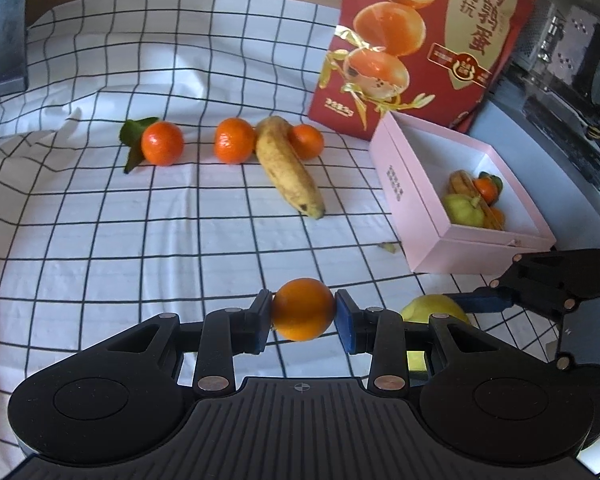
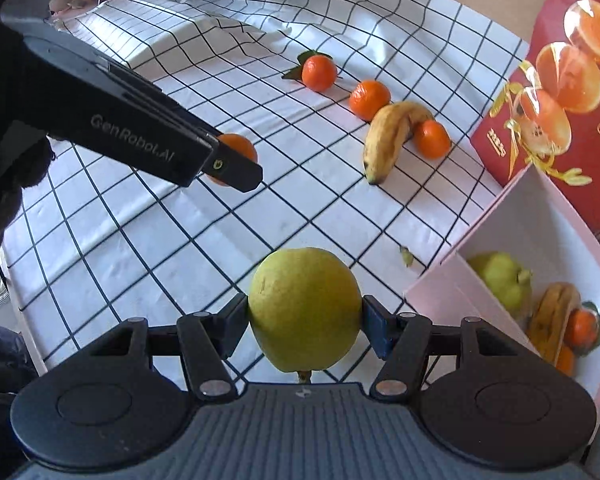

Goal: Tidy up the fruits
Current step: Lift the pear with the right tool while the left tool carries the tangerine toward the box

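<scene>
My left gripper [image 1: 303,312] is shut on an orange [image 1: 302,309] and holds it above the checked cloth. My right gripper [image 2: 305,320] is shut on a yellow-green pear [image 2: 304,313], just left of the pink box [image 2: 432,284]. The box [image 1: 396,184] holds a green pear [image 1: 462,210], a banana and small oranges. On the cloth lie a banana [image 1: 288,168], a leafy tangerine [image 1: 162,143] and two more tangerines [image 1: 234,140] [image 1: 306,141]. The left gripper with its orange [image 2: 238,148] also shows in the right wrist view.
A red printed carton [image 1: 420,40] stands behind the pink box. A small scrap [image 1: 388,247] lies on the cloth near the box. Dark equipment [image 1: 572,80] stands to the right. A grey object [image 1: 0,32] sits at the far left.
</scene>
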Demonstrator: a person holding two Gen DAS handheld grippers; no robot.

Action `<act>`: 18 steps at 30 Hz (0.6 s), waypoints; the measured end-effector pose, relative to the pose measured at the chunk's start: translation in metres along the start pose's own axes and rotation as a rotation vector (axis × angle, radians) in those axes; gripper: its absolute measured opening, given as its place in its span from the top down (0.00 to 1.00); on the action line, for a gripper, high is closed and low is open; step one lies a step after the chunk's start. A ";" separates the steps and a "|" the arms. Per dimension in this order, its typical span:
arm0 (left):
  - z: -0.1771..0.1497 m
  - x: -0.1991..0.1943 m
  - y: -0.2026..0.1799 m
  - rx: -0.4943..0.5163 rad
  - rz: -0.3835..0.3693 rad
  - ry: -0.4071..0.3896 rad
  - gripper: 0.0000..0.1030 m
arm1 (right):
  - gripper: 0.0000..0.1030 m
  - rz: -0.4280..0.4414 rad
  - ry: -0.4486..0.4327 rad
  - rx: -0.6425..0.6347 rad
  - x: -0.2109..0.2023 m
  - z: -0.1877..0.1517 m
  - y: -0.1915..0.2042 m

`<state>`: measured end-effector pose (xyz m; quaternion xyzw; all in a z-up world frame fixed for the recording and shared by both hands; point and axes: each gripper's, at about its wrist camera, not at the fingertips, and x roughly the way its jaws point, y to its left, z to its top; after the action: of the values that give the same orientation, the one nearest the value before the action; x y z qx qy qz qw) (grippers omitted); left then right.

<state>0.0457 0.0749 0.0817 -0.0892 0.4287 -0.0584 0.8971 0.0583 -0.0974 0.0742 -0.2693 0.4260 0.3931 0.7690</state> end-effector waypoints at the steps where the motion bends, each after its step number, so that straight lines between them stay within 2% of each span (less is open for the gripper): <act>1: 0.000 0.000 -0.001 0.003 -0.001 0.002 0.62 | 0.41 0.001 0.002 0.006 0.001 -0.002 -0.001; 12: 0.000 0.008 -0.016 0.035 -0.011 0.022 0.62 | 0.40 -0.038 -0.067 -0.002 -0.002 -0.017 0.006; 15: -0.001 0.011 -0.020 0.041 -0.014 0.033 0.62 | 0.35 -0.059 -0.089 0.006 -0.001 -0.025 0.009; 18: -0.001 0.013 -0.023 0.047 -0.019 0.036 0.62 | 0.34 -0.059 -0.089 0.038 0.001 -0.034 0.006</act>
<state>0.0522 0.0496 0.0761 -0.0711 0.4425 -0.0785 0.8905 0.0382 -0.1193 0.0563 -0.2493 0.3907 0.3739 0.8034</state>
